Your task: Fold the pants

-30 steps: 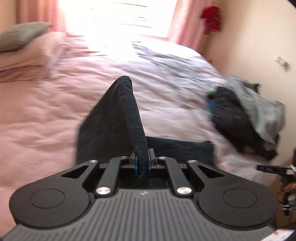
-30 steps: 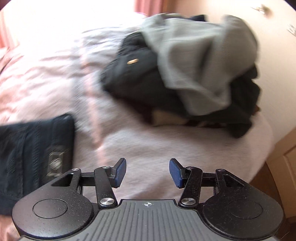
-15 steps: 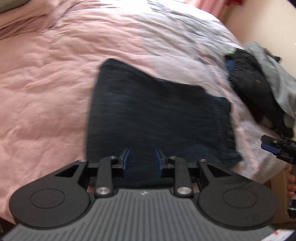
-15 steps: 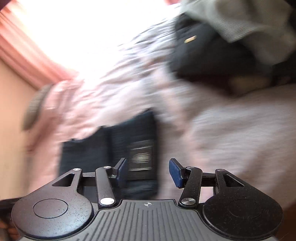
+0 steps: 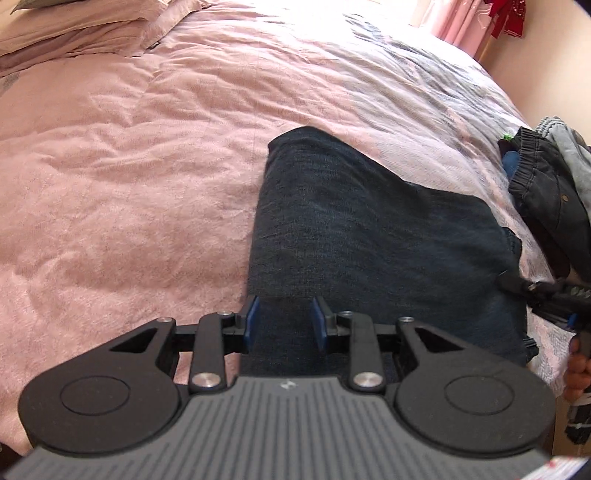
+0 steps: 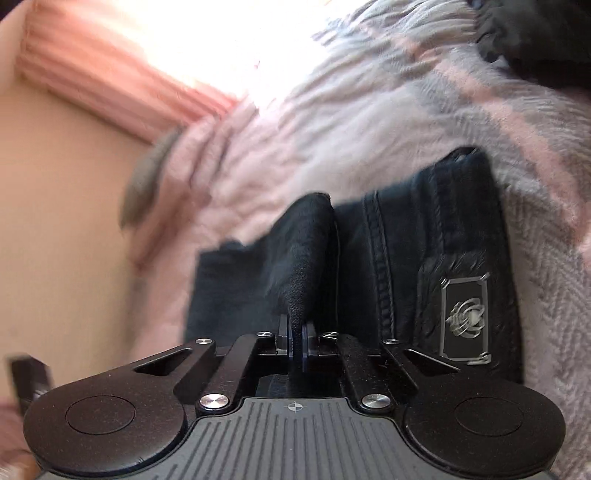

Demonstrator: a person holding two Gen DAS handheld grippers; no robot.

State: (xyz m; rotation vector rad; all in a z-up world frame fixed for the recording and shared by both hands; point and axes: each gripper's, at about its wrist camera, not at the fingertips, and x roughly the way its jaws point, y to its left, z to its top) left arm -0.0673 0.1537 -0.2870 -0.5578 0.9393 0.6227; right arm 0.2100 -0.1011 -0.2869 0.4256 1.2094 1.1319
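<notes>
Dark blue jeans (image 5: 373, 236) lie folded into a flat block on the pink bedspread (image 5: 122, 192). My left gripper (image 5: 283, 325) hangs open over the near edge of the block, nothing between its blue pads. In the right wrist view the jeans (image 6: 413, 258) show a waistband seam and a metal-look brand patch (image 6: 466, 317). My right gripper (image 6: 294, 338) is shut on a raised fold of the denim beside the waistband. In the left wrist view the right gripper (image 5: 543, 291) shows at the block's right edge, held by a hand (image 5: 578, 373).
A heap of other clothes (image 5: 546, 192), dark and grey, lies at the bed's right side near the wall. Pillows (image 5: 70, 26) sit at the far left. Pink curtains (image 6: 110, 77) hang by the bright window. Wide pink bedspread stretches to the left of the jeans.
My left gripper let go of the denim fold it held and now stands open over the flat block. My right gripper swung over to the jeans and shut on a fold near the waistband.
</notes>
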